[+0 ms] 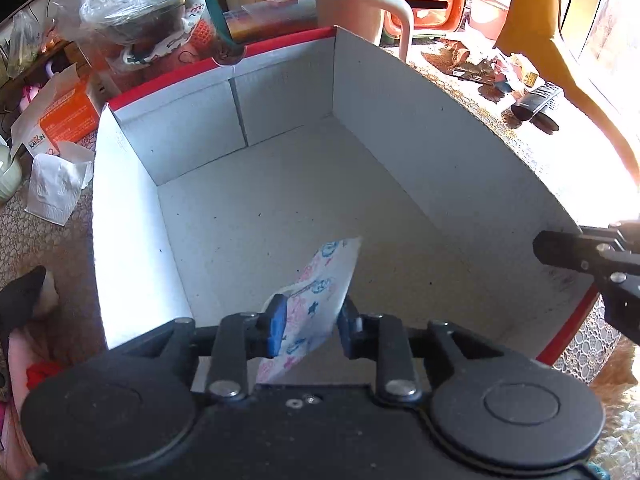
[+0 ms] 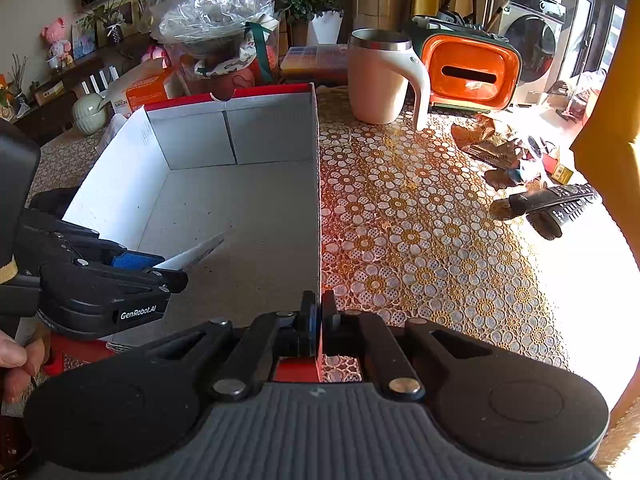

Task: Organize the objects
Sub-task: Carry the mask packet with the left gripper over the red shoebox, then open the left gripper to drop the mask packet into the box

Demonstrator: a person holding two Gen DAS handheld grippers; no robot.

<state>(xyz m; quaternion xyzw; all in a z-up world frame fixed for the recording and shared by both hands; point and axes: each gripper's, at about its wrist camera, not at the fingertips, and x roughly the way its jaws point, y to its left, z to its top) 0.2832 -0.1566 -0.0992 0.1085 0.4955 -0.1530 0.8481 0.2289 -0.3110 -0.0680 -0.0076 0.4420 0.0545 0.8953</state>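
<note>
Left tool (image 1: 312, 326) spread, packet (image 1: 316, 300) seemingly loose; right tool (image 2: 319, 320) pinches box (image 2: 319, 200) wall.

a small flat packet (image 1: 316, 300), white with pink and blue printed patterns, stands tilted on edge over the near part of the box floor, between the two blue pads of the left claw (image 1: 310, 326), which stand a little apart. the open cardboard box (image 1: 420, 128) has grey-white inner walls, a red outside and an otherwise bare, speckled floor. it sits on the bench's floral lace cloth (image 2: 420, 220).
</note>
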